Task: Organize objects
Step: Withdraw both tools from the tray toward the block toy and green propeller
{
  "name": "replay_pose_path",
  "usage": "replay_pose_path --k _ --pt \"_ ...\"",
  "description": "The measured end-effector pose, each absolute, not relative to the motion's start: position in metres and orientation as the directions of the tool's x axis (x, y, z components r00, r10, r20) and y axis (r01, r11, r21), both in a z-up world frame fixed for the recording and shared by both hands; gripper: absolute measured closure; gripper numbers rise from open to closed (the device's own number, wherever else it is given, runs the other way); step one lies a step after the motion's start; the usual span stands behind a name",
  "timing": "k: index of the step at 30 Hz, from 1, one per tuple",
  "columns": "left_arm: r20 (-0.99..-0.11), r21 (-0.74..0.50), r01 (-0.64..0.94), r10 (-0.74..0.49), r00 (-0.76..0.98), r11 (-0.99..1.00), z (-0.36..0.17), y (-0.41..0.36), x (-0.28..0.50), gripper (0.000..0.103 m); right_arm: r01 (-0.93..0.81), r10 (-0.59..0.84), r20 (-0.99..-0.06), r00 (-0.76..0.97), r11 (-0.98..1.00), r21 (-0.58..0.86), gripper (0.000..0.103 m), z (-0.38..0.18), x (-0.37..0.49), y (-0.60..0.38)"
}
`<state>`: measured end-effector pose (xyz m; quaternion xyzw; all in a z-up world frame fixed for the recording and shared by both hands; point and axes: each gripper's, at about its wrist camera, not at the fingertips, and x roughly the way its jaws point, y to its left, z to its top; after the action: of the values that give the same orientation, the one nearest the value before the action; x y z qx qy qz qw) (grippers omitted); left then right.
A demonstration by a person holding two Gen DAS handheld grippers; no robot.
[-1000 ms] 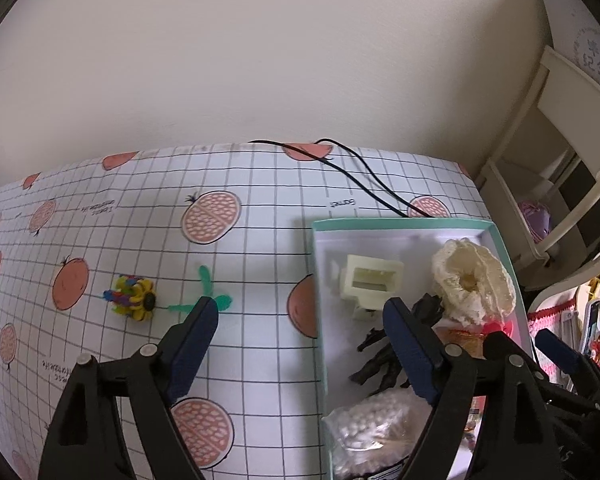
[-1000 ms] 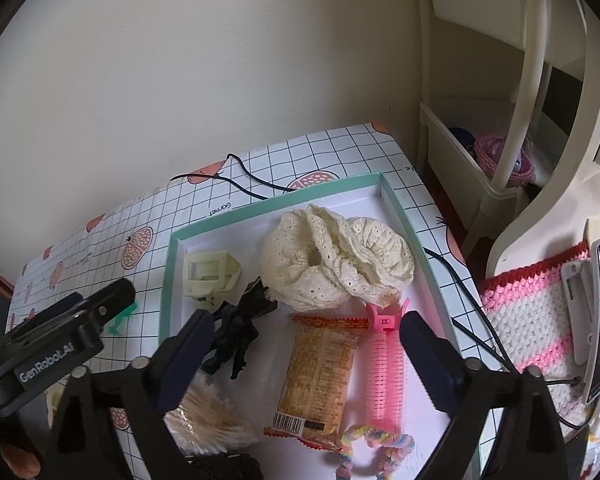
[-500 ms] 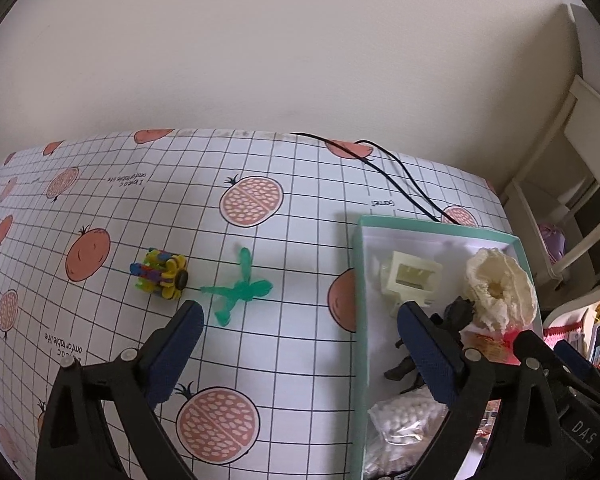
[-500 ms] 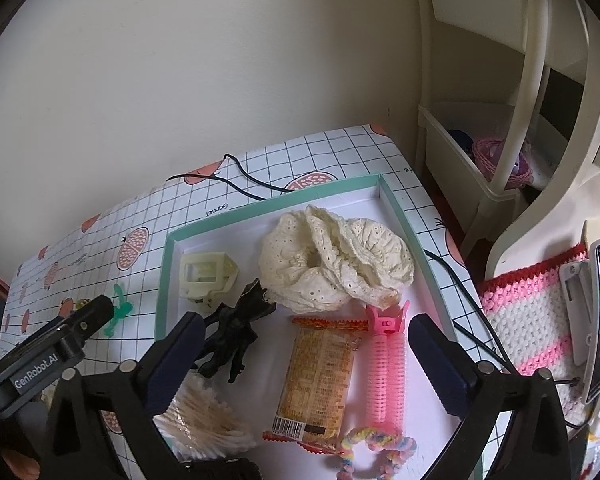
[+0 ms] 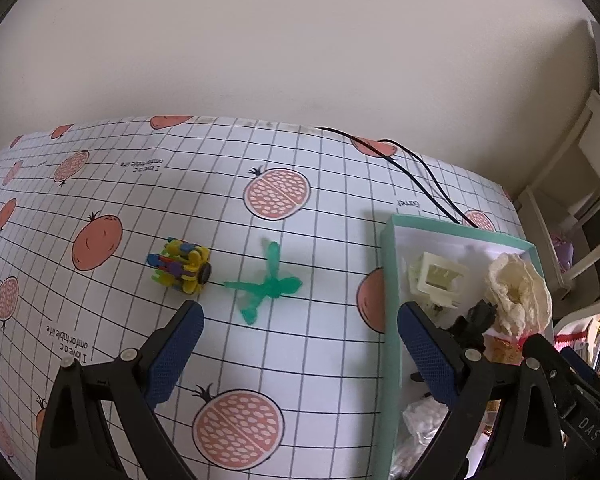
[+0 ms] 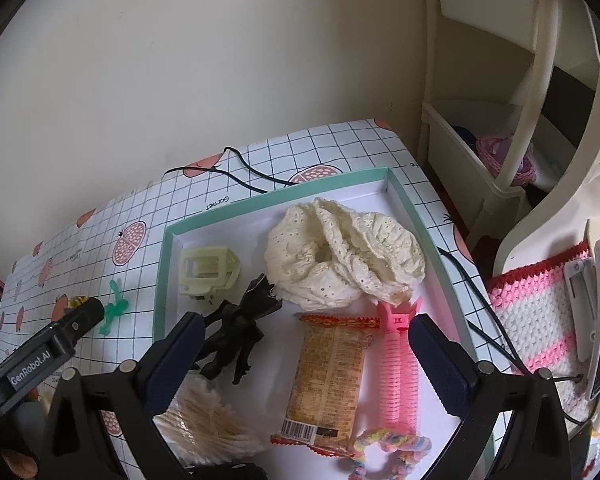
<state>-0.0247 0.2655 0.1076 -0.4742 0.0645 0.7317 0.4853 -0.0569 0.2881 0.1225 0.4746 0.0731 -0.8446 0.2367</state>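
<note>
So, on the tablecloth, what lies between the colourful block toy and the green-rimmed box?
Only the green dragonfly toy lies between the colourful block toy and the box; otherwise there is bare tablecloth. The left wrist view shows this best.

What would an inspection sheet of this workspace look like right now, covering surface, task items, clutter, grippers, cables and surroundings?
Surface: table under a grid cloth printed with pomegranates.
Job's things: teal-rimmed box holds a cream scrunchie, cream clip, black clip, snack packet, pink roller, pastel hair tie and cotton swabs. Outside it, apart: green dragonfly toy and multicoloured block toy.
Clutter: nothing seen.
Grippers: left gripper open over the cloth, empty; right gripper open above the box, empty.
Cables: black cable on the cloth behind the box.
Surroundings: plain wall; cream shelf unit; pink-and-white crochet cloth.
</note>
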Motion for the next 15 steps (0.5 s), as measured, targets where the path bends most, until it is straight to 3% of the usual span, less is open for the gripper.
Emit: replay_pose_path --k 15 --pt "-0.782 -0.406 -0.633 0.609 -0.132 -0.659 0.072 0.227 -0.104 0.005 0.51 -0.36 -0.817 -0.45 -0.855 0.095 0.0 0.132 -0.04 0.257"
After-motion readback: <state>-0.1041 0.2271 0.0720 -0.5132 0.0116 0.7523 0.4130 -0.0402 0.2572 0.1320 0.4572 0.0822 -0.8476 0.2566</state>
